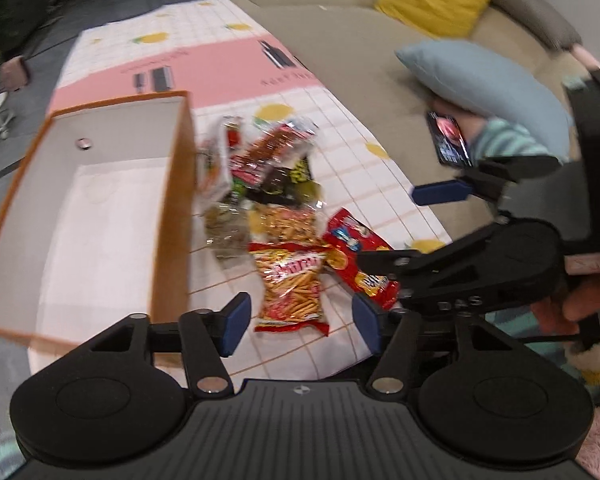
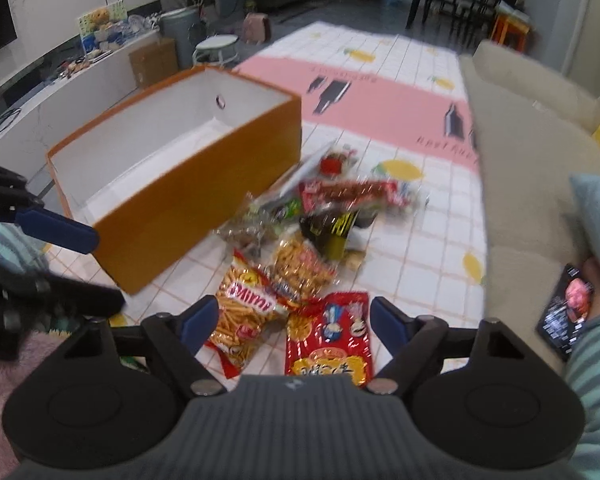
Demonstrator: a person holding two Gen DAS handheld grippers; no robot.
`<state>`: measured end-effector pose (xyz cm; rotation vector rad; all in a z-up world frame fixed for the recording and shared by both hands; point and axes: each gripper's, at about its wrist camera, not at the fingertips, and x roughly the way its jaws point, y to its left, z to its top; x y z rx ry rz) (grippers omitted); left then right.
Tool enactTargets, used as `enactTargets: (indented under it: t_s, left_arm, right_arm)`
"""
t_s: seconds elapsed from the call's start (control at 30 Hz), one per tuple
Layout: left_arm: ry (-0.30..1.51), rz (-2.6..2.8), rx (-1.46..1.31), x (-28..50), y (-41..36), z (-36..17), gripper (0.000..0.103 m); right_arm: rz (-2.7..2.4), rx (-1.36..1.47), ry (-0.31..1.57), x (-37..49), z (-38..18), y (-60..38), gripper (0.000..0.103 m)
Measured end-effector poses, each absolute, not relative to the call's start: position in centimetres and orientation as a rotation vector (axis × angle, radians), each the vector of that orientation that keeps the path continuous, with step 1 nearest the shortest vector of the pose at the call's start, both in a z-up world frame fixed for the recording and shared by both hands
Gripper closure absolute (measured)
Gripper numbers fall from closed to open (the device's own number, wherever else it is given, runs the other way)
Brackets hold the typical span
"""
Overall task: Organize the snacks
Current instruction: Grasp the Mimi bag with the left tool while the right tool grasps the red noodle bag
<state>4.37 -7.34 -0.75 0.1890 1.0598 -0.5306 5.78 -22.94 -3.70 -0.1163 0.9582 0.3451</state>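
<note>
Right hand-held gripper [image 2: 290,322] at bottom centre, jaws apart w/ nothing between, above red snack bag [image 2: 327,336] & Mimi stick bag [image 2: 242,312]. Orange box [image 2: 204,196] upper left, open, empty. More snack packets [image 2: 323,204] piled mid-frame on tiled mat [image 2: 419,240]. Left hand-held gripper [image 2: 56,230] at left edge.

Orange box [image 2: 188,196] beside snack pile [image 2: 300,248]

Snack pile [image 1: 268,184] blurred, labels unreadable
</note>
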Motion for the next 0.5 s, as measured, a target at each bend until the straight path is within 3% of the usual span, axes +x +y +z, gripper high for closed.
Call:
enactTargets:
  t_s: [0.37,0.5]
  left_arm:
    - [1.260,-0.477,0.174,9.4,-10.1,-6.2,0.024]
    - [1.315,-0.430,0.155,10.5,-10.6,-8.4,0.020]
  right_arm:
    - [0.362,-0.156,1.158,10.1,-10.6,-25.1,0.022]
    - [0.340,-0.119,1.209,10.8,-12.8,-26.0,0.016]
